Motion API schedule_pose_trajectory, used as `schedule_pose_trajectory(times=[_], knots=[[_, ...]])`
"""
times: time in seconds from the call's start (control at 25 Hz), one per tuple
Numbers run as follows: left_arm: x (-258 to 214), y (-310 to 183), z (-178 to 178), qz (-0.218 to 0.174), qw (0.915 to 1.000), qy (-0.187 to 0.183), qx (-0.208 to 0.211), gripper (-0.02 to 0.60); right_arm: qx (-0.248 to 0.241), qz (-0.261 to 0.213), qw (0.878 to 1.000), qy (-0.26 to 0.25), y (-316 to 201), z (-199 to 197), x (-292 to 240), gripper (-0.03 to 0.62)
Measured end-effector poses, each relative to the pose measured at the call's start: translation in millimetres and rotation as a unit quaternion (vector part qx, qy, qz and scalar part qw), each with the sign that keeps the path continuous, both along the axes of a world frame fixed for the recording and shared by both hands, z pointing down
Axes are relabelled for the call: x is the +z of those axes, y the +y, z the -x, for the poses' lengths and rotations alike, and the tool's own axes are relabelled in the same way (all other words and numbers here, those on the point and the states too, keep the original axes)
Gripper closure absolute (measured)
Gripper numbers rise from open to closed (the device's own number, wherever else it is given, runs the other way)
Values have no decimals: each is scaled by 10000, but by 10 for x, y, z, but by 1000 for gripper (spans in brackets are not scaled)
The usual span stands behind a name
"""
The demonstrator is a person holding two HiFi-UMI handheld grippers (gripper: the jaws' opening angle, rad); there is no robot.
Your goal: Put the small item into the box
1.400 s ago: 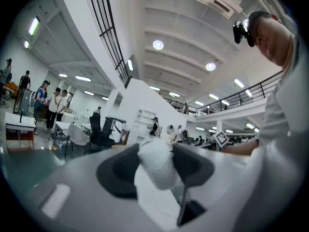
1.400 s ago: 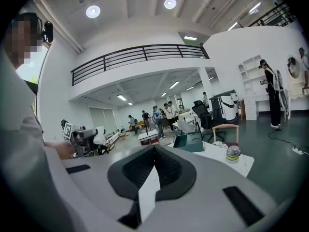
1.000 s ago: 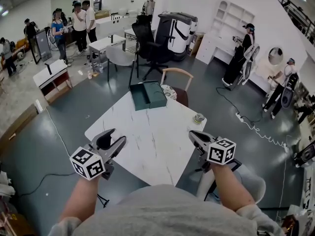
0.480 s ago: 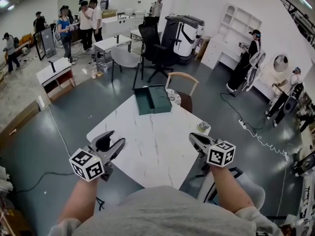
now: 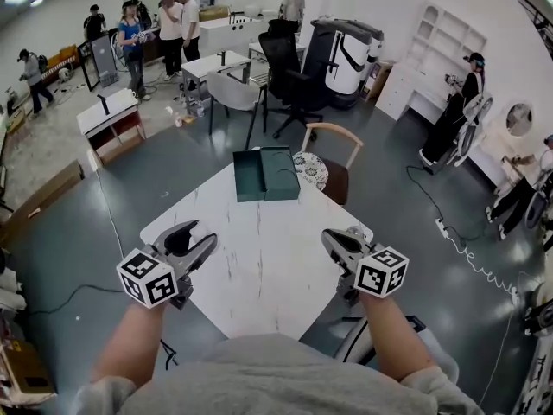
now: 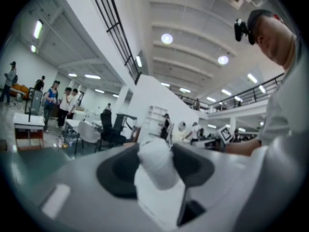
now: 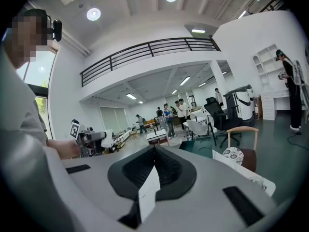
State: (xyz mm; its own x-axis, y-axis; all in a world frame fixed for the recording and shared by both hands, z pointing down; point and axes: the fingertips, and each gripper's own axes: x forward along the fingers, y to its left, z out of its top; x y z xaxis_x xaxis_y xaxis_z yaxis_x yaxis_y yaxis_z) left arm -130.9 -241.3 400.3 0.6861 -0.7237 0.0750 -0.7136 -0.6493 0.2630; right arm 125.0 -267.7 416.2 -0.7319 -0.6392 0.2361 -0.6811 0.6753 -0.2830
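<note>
A white marbled surface [image 5: 259,271] stands on the grey floor [image 5: 121,197], one corner turned toward the person. Beyond its far edge is a wooden chair [image 5: 333,150] with a patterned round cushion [image 5: 309,169] on the seat. A dark green box [image 5: 263,173] lies open on the far edge of the surface, just beside the chair; its two halves are side by side and nothing can be made out inside them. The person's bare forearms reach in from the bottom of the head view, each holding a grey tool with a marker cube. The left claw [image 5: 197,235] hangs over the near left edge of the surface, well apart from the box and pointing roughly toward it. In the left gripper view this claw [image 6: 154,153] is clamped on a small white item [image 6: 155,164], rounded like a short roll, which stands up out of the dark pads. The right claw [image 5: 333,240] hangs over the near right edge, also well short of the box. The right gripper view shows that claw [image 7: 153,154] with its ribbed black pads pressed together and a thin white slip [image 7: 148,193] pinched in the seam between them, its lower edge sticking out toward the camera.
</note>
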Motion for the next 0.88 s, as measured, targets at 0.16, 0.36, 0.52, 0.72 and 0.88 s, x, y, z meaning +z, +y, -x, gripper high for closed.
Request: schedule_pose_trajectory(times=[0.16,0.36,0.52,0.72,0.88], knots=[[-66,-315,-343,160,9994,-150,-277,360,-367,-238,9990,-47,-407,-188,-107,586],[-83,-857,-411,390,9968,-628,-291,360,-638,-461,9968,-154,-1071,-41,-270,587],[-70,-1471,-293,481,9958,-779,-65,360,-649,-694,9955,45,-1620,245,-329,586],[307,-2314,-375,657,9912,-1074,419,360,-446,-604,9957,537,-2372,439,-15,586],[657,-2928,-478,902,9859,-1256,637,360,-189,-364,9979,504,-2956,548,149,586]])
